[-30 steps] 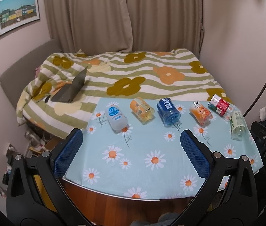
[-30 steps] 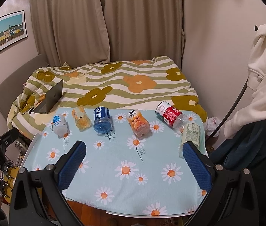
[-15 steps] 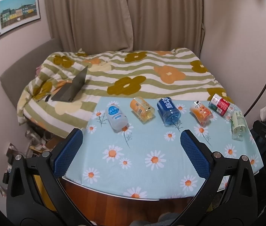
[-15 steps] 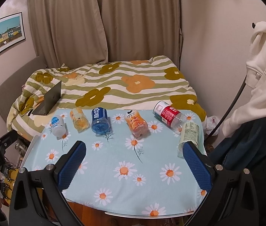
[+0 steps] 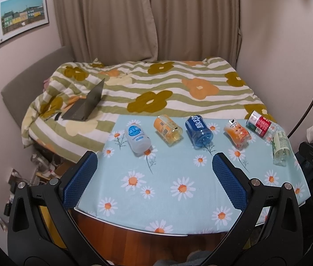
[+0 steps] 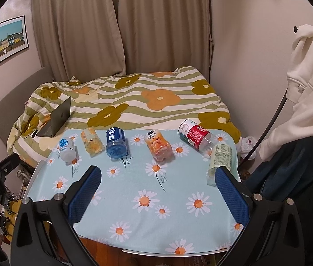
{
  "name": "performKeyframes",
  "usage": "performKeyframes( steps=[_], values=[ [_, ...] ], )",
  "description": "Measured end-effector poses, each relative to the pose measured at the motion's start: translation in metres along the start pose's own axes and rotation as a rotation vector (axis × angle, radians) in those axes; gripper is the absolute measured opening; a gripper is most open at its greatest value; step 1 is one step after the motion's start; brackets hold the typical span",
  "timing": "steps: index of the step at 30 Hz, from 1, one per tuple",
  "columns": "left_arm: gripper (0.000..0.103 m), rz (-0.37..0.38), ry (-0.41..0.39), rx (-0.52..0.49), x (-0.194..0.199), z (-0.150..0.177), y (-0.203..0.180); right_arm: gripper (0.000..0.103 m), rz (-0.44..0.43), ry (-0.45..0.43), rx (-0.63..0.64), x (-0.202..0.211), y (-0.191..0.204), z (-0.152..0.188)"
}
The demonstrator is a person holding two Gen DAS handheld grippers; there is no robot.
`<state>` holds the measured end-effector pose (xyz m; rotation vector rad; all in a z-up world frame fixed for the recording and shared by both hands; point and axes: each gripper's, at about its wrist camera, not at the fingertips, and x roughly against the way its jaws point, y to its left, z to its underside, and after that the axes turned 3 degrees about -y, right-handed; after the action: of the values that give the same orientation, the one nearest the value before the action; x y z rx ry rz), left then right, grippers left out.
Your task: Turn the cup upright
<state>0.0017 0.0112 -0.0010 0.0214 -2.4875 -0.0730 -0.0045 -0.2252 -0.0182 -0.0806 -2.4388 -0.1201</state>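
Your left gripper (image 5: 155, 168) has its fingers spread wide and holds nothing, and so does your right gripper (image 6: 158, 187); both hover over the near edge of the table (image 5: 200, 177). In the last 1 second little has changed: the right wrist view has crept slightly forward, so the row sits a bit larger, and the left view is much the same. No grasp has begun, so the task is not started. The 6 cut-bottle cups lie on their sides in a row along the far edge: white cup (image 5: 137, 138), yellow cup (image 5: 167, 129), blue cup (image 5: 199, 131), orange cup (image 5: 237, 133), red cup (image 5: 260, 125), green cup (image 5: 280, 146). Pick 1 and close in.
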Motion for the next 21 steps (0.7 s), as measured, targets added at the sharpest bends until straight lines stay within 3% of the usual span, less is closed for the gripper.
performKeyframes(
  steps=[13,21],
  values=[
    [0.103,-0.007,0.004,0.004,0.001,0.0,0.003,0.103,-0.011,-0.008,0.004,0.006,-0.006,-0.004],
    [0.103,-0.043,0.029,0.049,0.001,-0.016,-0.001,0.103,-0.041,-0.005,0.031,0.006,-0.014,-0.014]
  ],
)
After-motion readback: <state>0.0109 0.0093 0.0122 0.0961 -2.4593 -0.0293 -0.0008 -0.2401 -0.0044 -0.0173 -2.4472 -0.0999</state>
